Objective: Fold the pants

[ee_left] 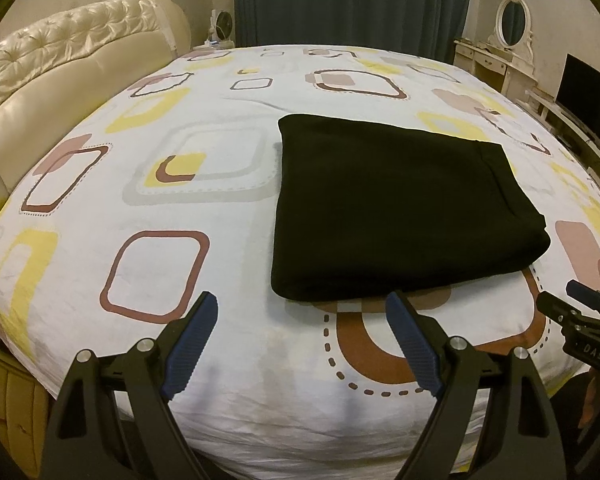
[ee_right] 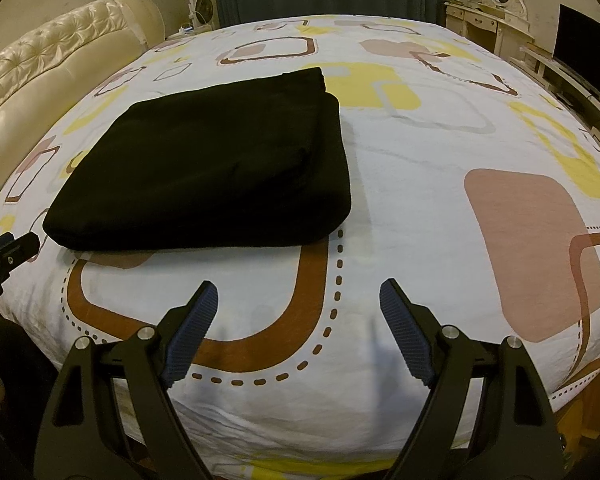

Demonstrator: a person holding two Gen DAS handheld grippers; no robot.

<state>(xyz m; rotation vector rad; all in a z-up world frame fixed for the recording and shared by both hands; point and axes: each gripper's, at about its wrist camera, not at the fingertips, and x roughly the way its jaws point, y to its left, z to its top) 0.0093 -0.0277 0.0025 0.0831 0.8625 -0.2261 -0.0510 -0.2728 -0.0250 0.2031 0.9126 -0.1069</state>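
Patterned bed sheet (ee_left: 228, 360) carries the black pants (ee_left: 396, 208), already a compact folded stack. We hold the left gripper (ee_left: 302, 312) and right gripper (ee_right: 298, 300) spread and empty, just short of the stack's near edge; folding looks finished.

patterned bed (ee_left: 140, 208), teal curtain (ee_left: 352, 0), perhaps dresser (ee_left: 496, 60)
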